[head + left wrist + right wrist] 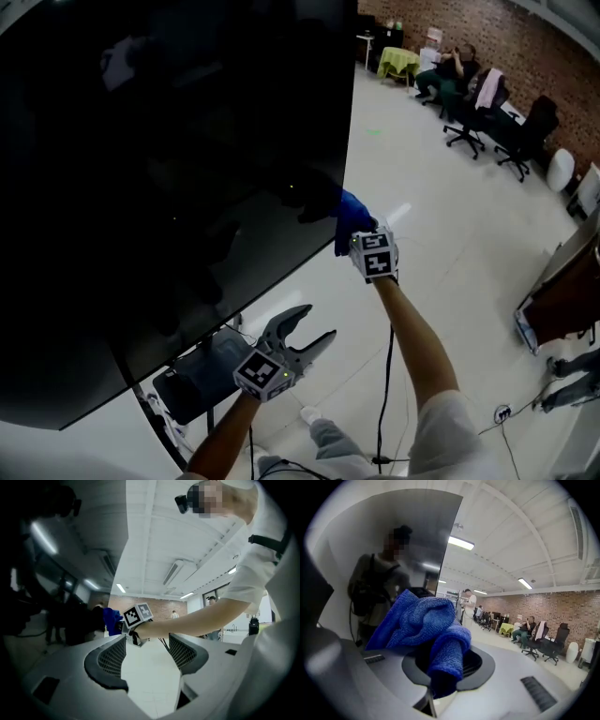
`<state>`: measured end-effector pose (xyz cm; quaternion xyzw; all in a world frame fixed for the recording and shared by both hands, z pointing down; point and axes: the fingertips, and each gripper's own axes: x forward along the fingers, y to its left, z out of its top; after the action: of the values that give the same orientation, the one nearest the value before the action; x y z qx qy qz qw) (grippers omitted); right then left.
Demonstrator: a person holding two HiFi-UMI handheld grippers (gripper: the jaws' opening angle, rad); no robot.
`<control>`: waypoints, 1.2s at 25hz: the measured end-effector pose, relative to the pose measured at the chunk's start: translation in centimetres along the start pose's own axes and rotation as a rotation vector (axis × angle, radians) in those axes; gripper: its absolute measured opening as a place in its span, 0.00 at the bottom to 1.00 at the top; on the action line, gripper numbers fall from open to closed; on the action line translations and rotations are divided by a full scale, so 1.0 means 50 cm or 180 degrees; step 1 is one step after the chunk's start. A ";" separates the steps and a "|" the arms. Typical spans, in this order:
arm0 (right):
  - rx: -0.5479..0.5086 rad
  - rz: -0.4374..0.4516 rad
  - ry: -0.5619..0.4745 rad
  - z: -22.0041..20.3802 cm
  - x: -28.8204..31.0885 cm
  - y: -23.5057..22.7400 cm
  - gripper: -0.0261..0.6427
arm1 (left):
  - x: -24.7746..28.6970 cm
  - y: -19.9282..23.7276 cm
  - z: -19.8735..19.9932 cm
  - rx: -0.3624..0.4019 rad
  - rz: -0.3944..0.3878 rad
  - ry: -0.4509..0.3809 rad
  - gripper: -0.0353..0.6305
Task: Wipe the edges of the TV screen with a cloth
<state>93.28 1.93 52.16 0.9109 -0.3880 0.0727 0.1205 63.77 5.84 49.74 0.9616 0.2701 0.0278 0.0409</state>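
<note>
The TV screen [169, 187] filled the left and far part of the head view. It was dark and glossy, and its right edge ran down toward the lower right corner. The cloth met that right edge low down, close to the corner, so I judged the wiping to be under way on that side. Nothing showed which stretches were already wiped. The bottom edge looked not yet reached, and the top and left edges lay out of view.

No table carried anything. The surface underneath was a pale, shiny floor [441, 216], open across the right of the room. A brick wall [469, 28] closed the far right side. In front of it stood dark office chairs [487, 117], a seated person [448, 70] and a small table with a yellow-green cover [398, 61]. Under the screen sat what seemed to be the dark base of its stand [202, 370].

The left gripper [309, 330] hung near and low, below the screen's bottom edge and well apart from the cloth. Its jaws were spread wide with nothing between them, only floor showing through the gap. The right gripper [443, 674] was clamped tight on the blue cloth [349, 212]. The cloth bulged out of its jaws in a bunched fold and was pressed against the screen's right edge.
</note>
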 end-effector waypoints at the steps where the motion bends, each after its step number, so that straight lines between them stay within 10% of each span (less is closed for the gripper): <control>1: -0.0007 0.0021 0.0127 -0.042 0.009 0.005 0.16 | 0.001 0.004 -0.010 -0.0010 0.0029 0.0015 0.46; 7: -0.0028 0.0029 0.0865 -0.267 0.055 0.029 0.16 | -0.013 0.030 -0.105 0.0092 0.0184 0.0048 0.46; 14: 0.0390 -0.0210 0.0879 -0.347 0.054 0.096 0.16 | -0.131 0.069 -0.170 -0.0044 0.0584 0.0053 0.46; 30: 0.0306 0.0929 0.0820 -0.354 -0.055 0.613 0.16 | -0.527 0.107 -0.196 0.0095 0.1636 -0.0086 0.46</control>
<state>68.49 -11.81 73.53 0.8328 -0.4934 0.2238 0.1136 43.34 -11.83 59.15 0.9994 0.0166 0.0204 0.0219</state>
